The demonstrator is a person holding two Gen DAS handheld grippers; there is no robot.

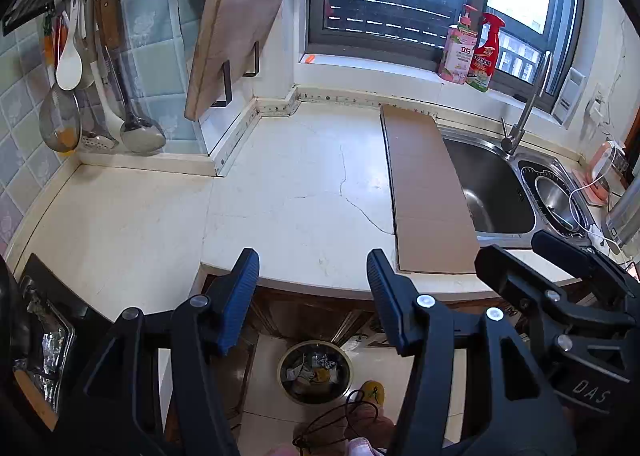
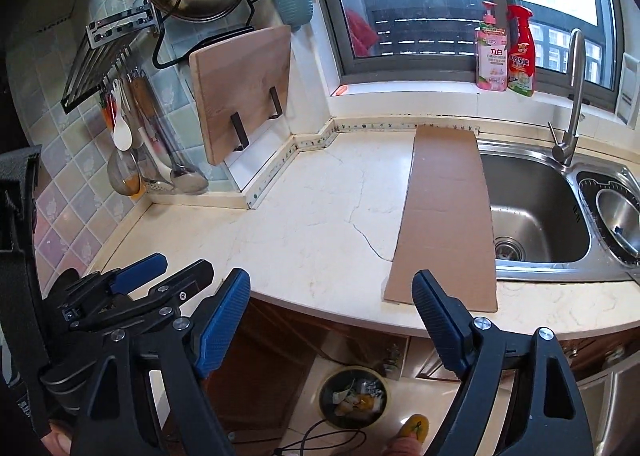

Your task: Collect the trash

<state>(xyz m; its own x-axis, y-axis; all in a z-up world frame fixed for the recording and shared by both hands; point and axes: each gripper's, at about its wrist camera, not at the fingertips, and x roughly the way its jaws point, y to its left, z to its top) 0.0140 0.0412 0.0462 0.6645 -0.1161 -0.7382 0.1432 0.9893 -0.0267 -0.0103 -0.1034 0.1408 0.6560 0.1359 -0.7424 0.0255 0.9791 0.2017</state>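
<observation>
A round trash bin (image 1: pixel 315 372) with wrappers and scraps inside stands on the floor below the counter's front edge; it also shows in the right wrist view (image 2: pixel 354 396). My left gripper (image 1: pixel 313 296) is open and empty, held above the counter edge over the bin. My right gripper (image 2: pixel 332 320) is open and empty, just right of the left one; it also shows in the left wrist view (image 1: pixel 556 256). A long flat cardboard strip (image 1: pixel 428 191) lies on the white counter (image 1: pixel 280 195) beside the sink; it also shows in the right wrist view (image 2: pixel 446 211).
A steel sink (image 2: pixel 536 211) with a tap (image 2: pixel 570 95) sits right of the cardboard. Two bottles (image 2: pixel 504 51) stand on the window sill. A cutting board (image 1: pixel 232 43) and hanging utensils (image 1: pixel 92 87) are on the left wall. A stove edge (image 1: pixel 44 336) is at the left.
</observation>
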